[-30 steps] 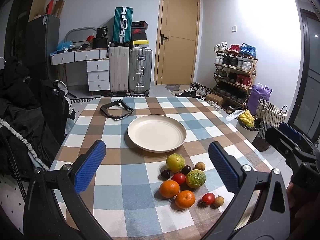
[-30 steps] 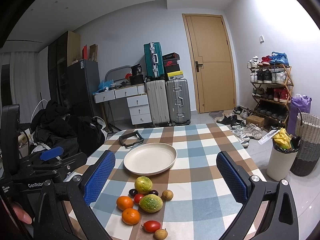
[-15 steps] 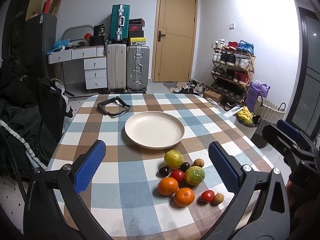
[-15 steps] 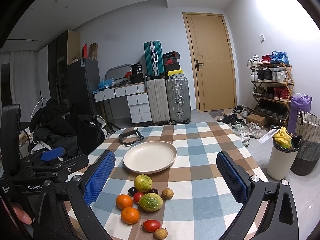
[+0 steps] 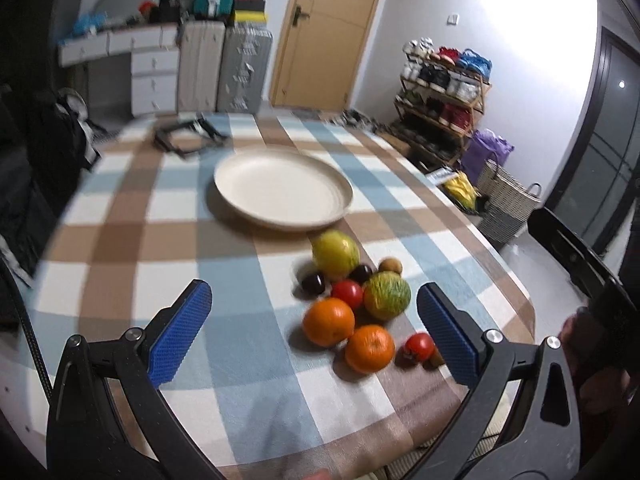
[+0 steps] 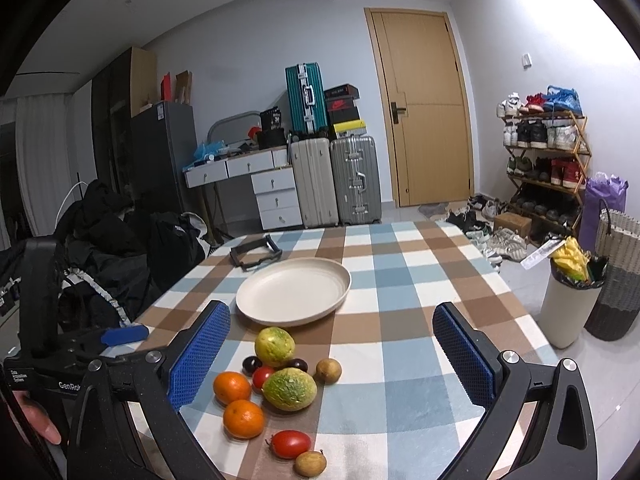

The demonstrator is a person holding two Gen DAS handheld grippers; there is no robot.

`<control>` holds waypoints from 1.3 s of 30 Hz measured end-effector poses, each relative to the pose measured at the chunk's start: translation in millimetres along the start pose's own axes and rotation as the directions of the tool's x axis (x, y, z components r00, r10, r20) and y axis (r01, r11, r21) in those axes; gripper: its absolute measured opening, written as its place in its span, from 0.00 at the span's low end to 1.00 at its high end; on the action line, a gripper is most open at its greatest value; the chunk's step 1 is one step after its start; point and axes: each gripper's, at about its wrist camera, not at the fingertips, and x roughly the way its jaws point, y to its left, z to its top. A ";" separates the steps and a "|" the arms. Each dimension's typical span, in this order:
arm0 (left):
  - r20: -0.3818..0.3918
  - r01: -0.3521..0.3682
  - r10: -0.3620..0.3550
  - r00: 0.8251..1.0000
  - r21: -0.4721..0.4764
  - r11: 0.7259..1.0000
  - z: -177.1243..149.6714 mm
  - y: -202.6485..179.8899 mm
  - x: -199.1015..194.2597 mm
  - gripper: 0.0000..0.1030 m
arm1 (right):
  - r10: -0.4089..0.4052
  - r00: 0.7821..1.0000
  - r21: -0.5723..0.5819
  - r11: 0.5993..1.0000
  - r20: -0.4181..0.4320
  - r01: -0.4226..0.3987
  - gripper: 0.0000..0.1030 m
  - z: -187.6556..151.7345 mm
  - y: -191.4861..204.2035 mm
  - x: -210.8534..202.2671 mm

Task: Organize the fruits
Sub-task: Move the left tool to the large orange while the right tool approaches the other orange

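Observation:
A cream plate [image 6: 294, 292] lies empty in the middle of the checked tablecloth [image 6: 408, 344]. In front of it sits a cluster of fruit: a yellow-green fruit [image 6: 275, 346], a mottled green fruit [image 6: 289, 389], two oranges [image 6: 232, 388] [image 6: 243, 419], two red tomatoes [image 6: 289, 443] [image 6: 262, 376], dark plums [image 6: 251, 365] and small brown fruits [image 6: 329, 371] [image 6: 310, 463]. My right gripper [image 6: 331, 316] is open above the cluster, holding nothing. My left gripper [image 5: 312, 296] is open too, low over the table, with the oranges [image 5: 329, 321] between its blue pads [image 5: 180, 332]. This view is blurred.
A black folding frame [image 6: 256, 254] lies behind the plate. Right of the table stand a waste bin [image 6: 568, 304], a woven basket [image 6: 616, 280] and a shoe rack [image 6: 544, 160]. Dark clothes [image 6: 104, 248] are piled at the left. Suitcases [image 6: 336, 180] and a door [image 6: 420, 108] are behind.
My left gripper has dropped and moved forward toward the fruit cluster, which now looks larger and nearer. The right gripper has hardly moved. Both stay open.

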 end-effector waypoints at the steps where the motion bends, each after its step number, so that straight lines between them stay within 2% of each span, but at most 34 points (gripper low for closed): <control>1: -0.020 0.016 -0.016 1.000 -0.010 1.000 -2.5 4.3 6.9 0.99 | 0.002 1.000 0.001 1.000 -0.008 -0.002 1.00 -2.1 -1.3 4.2; 6: -0.086 0.054 -0.056 0.995 -0.033 0.998 -12.3 12.1 38.8 0.99 | 0.065 0.996 0.020 0.998 -0.063 -0.064 1.00 -11.3 -9.0 26.9; 14: -0.145 0.099 -0.109 0.983 -0.078 0.992 -16.4 16.2 75.1 0.97 | 0.071 0.992 0.065 0.996 -0.106 -0.065 1.00 -23.2 -21.2 56.0; 20: -0.176 0.142 -0.154 0.972 -0.081 0.987 -16.9 14.4 93.4 0.86 | 0.074 0.990 0.086 0.994 -0.122 -0.064 1.00 -26.8 -31.1 66.6; 25: -0.205 0.194 -0.214 0.955 -0.115 0.974 -16.3 15.8 98.3 0.69 | 0.076 0.989 0.095 0.993 -0.128 -0.064 1.00 -27.1 -32.5 68.7; 29: -0.212 0.213 -0.236 0.948 -0.126 0.969 -17.5 16.9 97.3 0.60 | 0.078 0.988 0.098 0.993 -0.130 -0.066 1.00 -27.4 -32.7 69.3; 33: -0.230 0.237 -0.271 0.935 -0.165 0.957 -18.7 22.1 102.4 0.40 | 0.081 0.988 0.092 0.993 -0.133 -0.069 1.00 -28.3 -30.5 70.1; 36: -0.238 0.244 -0.288 0.928 -0.196 0.950 -17.4 26.6 105.2 0.38 | 0.083 0.988 0.087 0.994 -0.132 -0.072 1.00 -29.1 -27.9 67.8; 39: -0.239 0.236 -0.274 0.931 -0.175 0.956 -16.8 23.6 104.7 0.38 | 0.084 0.988 0.085 0.994 -0.132 -0.074 1.00 -29.7 -26.4 66.3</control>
